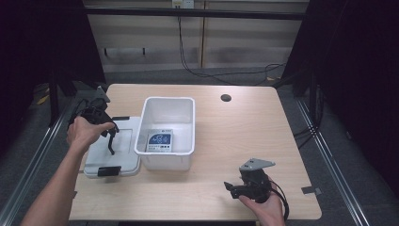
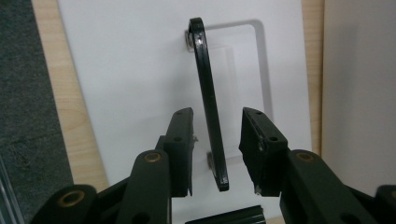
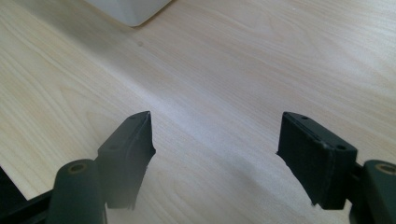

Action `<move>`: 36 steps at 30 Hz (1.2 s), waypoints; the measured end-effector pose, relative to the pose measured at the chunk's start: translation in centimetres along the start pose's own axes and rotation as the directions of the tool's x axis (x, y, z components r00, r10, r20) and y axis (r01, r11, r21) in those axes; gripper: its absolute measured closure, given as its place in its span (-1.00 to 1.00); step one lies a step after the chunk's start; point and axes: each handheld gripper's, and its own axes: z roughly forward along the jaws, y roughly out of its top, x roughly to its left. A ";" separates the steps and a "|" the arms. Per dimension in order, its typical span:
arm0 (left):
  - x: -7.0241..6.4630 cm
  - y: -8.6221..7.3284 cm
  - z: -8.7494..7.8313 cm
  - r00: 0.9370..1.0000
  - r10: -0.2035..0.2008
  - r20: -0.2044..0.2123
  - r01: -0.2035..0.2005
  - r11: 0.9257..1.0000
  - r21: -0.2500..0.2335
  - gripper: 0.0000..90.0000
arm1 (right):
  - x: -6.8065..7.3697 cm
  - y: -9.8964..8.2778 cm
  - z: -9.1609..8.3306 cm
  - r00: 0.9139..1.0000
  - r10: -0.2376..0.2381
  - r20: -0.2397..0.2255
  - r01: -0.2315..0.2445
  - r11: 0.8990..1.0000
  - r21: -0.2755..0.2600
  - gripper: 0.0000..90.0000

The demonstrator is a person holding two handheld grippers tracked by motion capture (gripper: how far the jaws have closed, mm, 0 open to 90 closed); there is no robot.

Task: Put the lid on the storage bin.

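Left gripper (image 2: 215, 151) straddling the handle (image 2: 209, 107) on the lid (image 1: 123, 141); right gripper (image 3: 215, 158) wide open over bare desk (image 3: 243, 70)

The black handle stands up between the left gripper's jaws, which are parted with a gap on each side, not clamped. The white lid lies flat under that gripper, with the open white bin (image 1: 167, 162) just beside it. The right gripper (image 1: 234, 189), held near the desk's front edge, is well apart from the bin
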 end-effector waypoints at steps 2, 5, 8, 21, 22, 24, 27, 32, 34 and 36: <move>-0.2 0.1 0.2 1.000 0.003 -0.007 -0.002 1.000 0.010 0.44 | 0.0 0.0 0.0 1.000 -0.004 0.000 0.004 1.000 -0.002 -0.43; -0.4 0.4 0.7 1.000 0.010 -0.019 -0.009 0.999 0.035 0.45 | 0.0 0.0 0.0 1.000 -0.001 0.000 0.001 1.000 0.003 -0.43; -0.7 0.4 1.1 0.999 0.015 -0.029 -0.013 0.999 0.048 0.54 | 0.0 0.0 0.0 1.000 -0.002 -0.001 0.002 1.000 0.003 -0.43; -0.6 0.7 2.3 0.996 -0.046 -0.077 0.054 0.993 0.103 0.71 | 0.1 0.0 0.2 1.000 -0.011 -0.006 0.011 1.000 0.006 -0.43; -0.5 0.8 2.2 0.996 -0.050 -0.070 0.057 0.993 0.103 0.71 | 0.1 0.0 0.2 1.000 -0.012 -0.006 0.012 1.000 0.005 -0.43; -0.3 0.8 2.1 0.995 -0.066 -0.072 0.073 0.993 0.089 0.72 | 0.1 0.0 0.2 1.000 -0.014 -0.006 0.014 1.000 0.012 -0.43; -0.1 1.0 1.8 0.995 -0.073 -0.074 0.079 0.993 0.086 0.72 | 0.1 0.0 0.2 1.000 -0.013 -0.008 0.013 1.000 0.011 -0.43; -0.4 1.3 1.7 0.996 -0.059 -0.074 0.065 0.994 0.088 0.77 | 0.1 0.0 0.3 1.000 -0.012 -0.002 0.012 1.000 0.015 -0.43; -0.5 1.3 1.8 0.995 -0.062 -0.075 0.069 0.993 0.091 0.83 | 0.1 0.0 0.4 1.000 -0.012 -0.002 0.012 1.000 0.017 -0.43; -0.5 1.3 1.8 0.995 -0.064 -0.074 0.071 0.993 0.090 0.84 | 0.1 0.0 0.4 1.000 -0.012 -0.003 0.012 1.000 0.018 -0.43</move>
